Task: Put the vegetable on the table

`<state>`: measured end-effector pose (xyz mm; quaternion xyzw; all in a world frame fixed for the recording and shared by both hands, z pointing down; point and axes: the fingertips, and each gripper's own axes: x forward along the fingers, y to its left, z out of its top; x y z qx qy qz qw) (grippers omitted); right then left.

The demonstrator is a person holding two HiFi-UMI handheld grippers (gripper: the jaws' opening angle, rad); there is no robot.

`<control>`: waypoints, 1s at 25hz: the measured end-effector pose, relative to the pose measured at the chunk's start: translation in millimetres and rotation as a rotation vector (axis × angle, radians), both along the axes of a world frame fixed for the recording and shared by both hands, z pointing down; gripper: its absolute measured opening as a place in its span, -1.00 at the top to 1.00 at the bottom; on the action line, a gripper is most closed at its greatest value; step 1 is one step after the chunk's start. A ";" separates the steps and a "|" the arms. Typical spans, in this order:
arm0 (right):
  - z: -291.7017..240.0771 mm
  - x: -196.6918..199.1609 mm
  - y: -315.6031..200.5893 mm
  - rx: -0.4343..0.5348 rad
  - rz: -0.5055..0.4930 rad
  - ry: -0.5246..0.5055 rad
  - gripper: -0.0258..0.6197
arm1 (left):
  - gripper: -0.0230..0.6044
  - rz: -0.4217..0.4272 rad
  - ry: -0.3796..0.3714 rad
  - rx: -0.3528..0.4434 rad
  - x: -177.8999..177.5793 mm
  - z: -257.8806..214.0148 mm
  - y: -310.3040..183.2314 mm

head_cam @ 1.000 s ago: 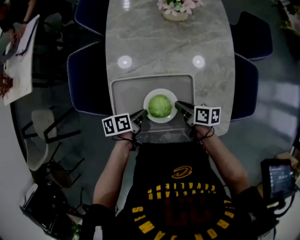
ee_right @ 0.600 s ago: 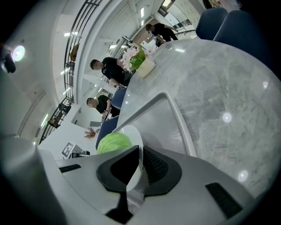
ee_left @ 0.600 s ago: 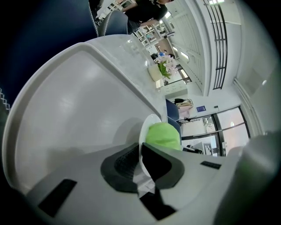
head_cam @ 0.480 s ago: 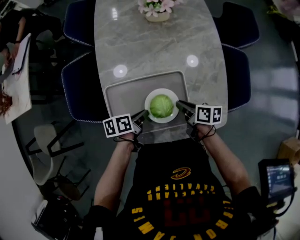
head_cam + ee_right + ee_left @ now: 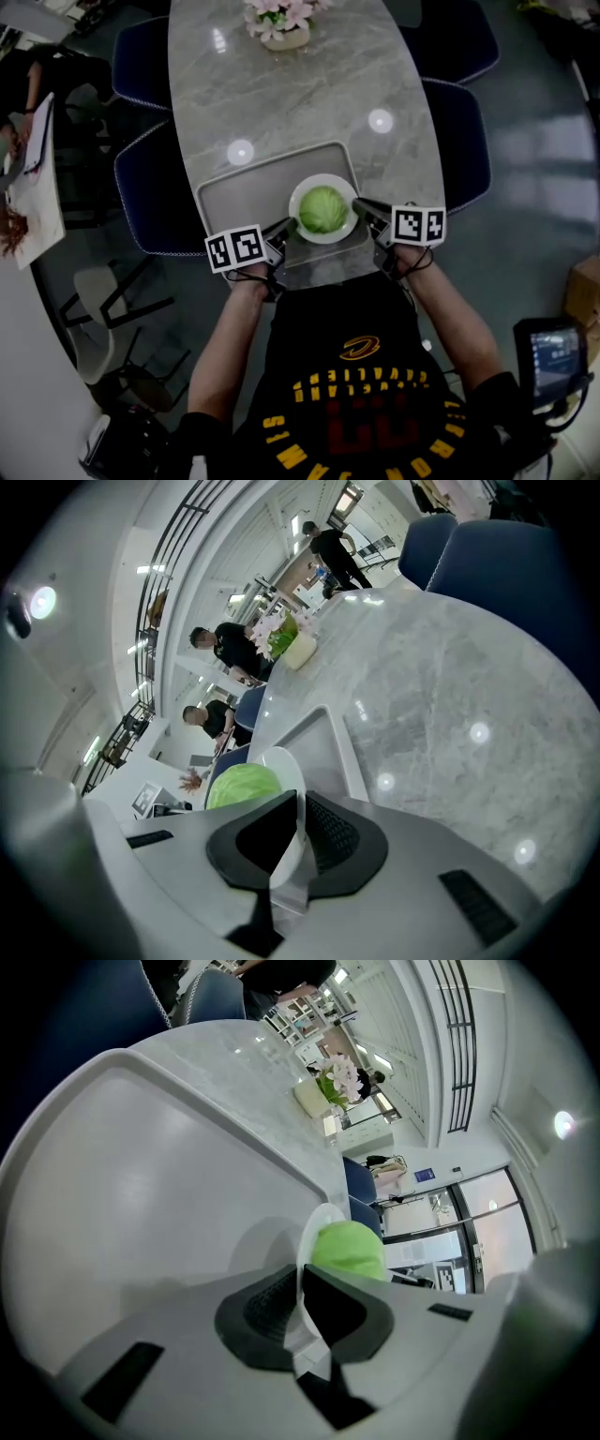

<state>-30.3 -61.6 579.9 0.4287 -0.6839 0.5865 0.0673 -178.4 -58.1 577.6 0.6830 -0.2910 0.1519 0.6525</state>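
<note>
My left gripper (image 5: 300, 1309) is clamped on the near-left rim of the plate (image 5: 311, 1234), both pads pressing the thin white edge. My right gripper (image 5: 298, 832) pinches the near-right rim the same way, its jaws a narrow slit apart with the rim filling it.

The cabbage (image 5: 322, 209) sits in the middle of the plate, between my two sets of fingertips and just beyond them. Both grippers point forward and down, angled in toward each other, with the plate spanning the gap.

Under the fingertips lies the tray (image 5: 244, 192). The plate is over its near-right part, and I cannot tell whether it touches it. The tray rests on the near end of the table (image 5: 309, 103).

Behind the left jaws rides a marker cube (image 5: 234, 248), and behind the right ones a second cube (image 5: 418, 225). Behind those, my left hand (image 5: 251, 274) and right hand (image 5: 405, 262) hold the handles. The wrists are level with each other, and the forearms run back to my sides with the elbows out.

Far beyond the fingertips, at the table's other end, stand flowers (image 5: 278, 23). Chairs (image 5: 155, 187) flank the table.
</note>
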 end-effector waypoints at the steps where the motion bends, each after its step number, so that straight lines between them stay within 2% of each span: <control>1: -1.7 4.2 -0.2 0.002 0.002 0.001 0.82 | 0.84 0.004 -0.001 0.003 4.2 -1.7 -0.7; 5: -7.0 20.3 -1.7 0.008 0.014 0.001 0.81 | 0.84 0.016 0.000 0.021 20.4 -8.8 -4.7; 13: -10.8 85.4 -23.4 0.027 0.001 0.001 0.81 | 0.84 -0.011 0.002 0.018 85.1 -12.7 -22.3; 25: -8.4 133.8 -38.0 0.028 0.004 0.010 0.82 | 0.84 -0.002 -0.005 0.016 133.1 -8.6 -37.5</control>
